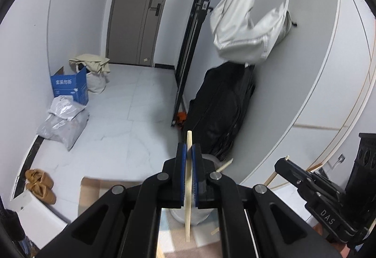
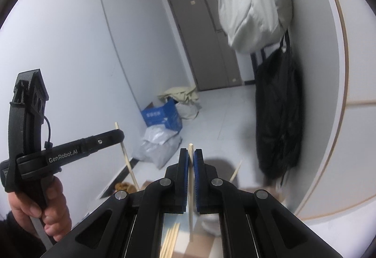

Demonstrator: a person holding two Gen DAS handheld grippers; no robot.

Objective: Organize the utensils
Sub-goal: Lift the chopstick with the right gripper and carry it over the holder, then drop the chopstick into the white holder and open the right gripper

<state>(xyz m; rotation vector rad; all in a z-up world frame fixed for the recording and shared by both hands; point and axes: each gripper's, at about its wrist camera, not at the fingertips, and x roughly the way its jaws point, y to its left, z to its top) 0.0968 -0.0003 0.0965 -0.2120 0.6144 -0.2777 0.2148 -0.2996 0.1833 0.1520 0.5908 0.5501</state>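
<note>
Pinching a pale wooden chopstick (image 1: 188, 187) between its blue pads (image 1: 182, 178), the left gripper (image 1: 188, 152) holds the stick nearly upright, one end poking above the fingertips and the other hanging below the jaws. The right gripper (image 2: 190, 154) grips a second chopstick (image 2: 190, 187) the same way, upright between its own blue pads. From the right wrist view, the left gripper appears at the left, held by a hand (image 2: 35, 208). Below the right gripper, near the bottom edge, several more loose chopsticks (image 2: 170, 242) lie bundled together. Just beyond both grippers stands a white holder (image 1: 199, 213), with another stick (image 1: 225, 166) leaning out of it to the right. A blue box (image 1: 70, 87) sits far left on the floor, and a white bag (image 1: 246, 30) hangs on the right wall.
</note>
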